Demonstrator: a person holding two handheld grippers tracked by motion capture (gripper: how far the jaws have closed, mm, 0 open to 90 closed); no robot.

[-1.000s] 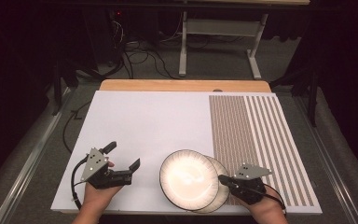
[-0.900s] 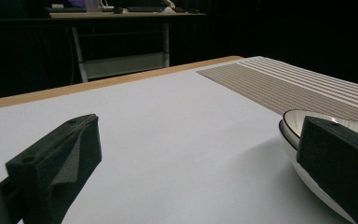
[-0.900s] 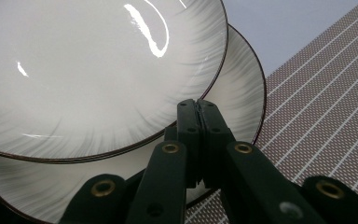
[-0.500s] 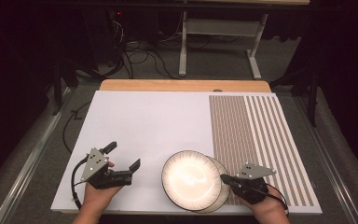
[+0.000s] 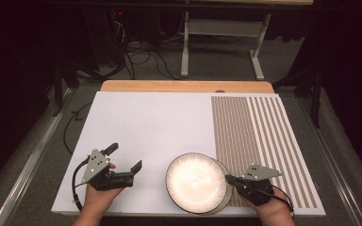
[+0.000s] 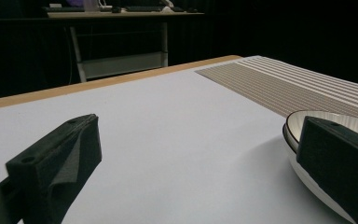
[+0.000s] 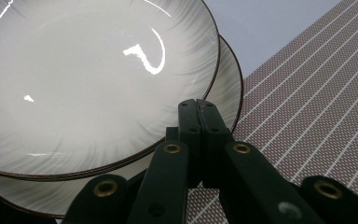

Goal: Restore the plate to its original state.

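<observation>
Two white plates with dark rims lie stacked near the front of the white board (image 5: 160, 122). The upper plate (image 5: 193, 181) (image 7: 88, 70) sits offset to the left, so the lower plate (image 5: 218, 207) (image 7: 224, 88) shows as a crescent on its right. My right gripper (image 5: 228, 179) (image 7: 198, 105) is shut with nothing between its jaws, and its tips rest at the upper plate's right rim. Whether they touch it is unclear. My left gripper (image 5: 125, 157) (image 6: 200, 154) stands open left of the plates, low over bare board. The stack's rim (image 6: 326, 119) shows behind its right jaw.
A brown-and-white striped mat (image 5: 259, 132) covers the board's right part, and the lower plate overlaps its front left corner. A wooden strip (image 5: 184, 86) runs along the far edge. Beyond it are a metal stand (image 5: 221, 28) and cables on the floor.
The upper plate has shifted slightly to the right over the lower one. Both hands stay where they were.
</observation>
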